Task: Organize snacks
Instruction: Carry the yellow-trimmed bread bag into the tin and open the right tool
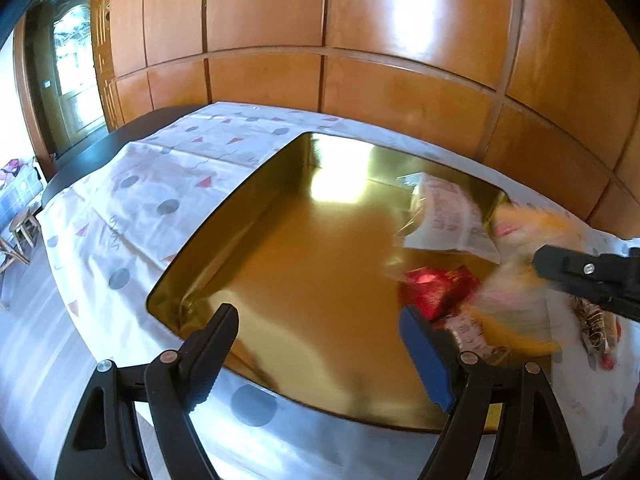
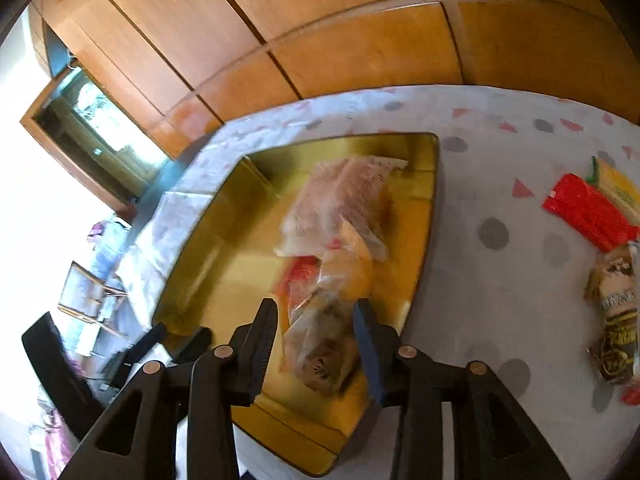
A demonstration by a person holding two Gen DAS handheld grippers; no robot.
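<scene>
Snack packets (image 2: 340, 208) lie in the gold tin (image 2: 224, 220); we see a clear bag (image 2: 320, 344) between our right gripper (image 2: 316, 332) fingers, slightly apart, grip unclear. Left gripper (image 1: 320, 344) gapes empty. More snacks (image 2: 588, 208) on tablecloth (image 2: 480, 288).

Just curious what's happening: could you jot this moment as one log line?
left tongs: open, empty | right tongs: open over clear snack bag | shiny gold rectangular tin: several packets inside
</scene>
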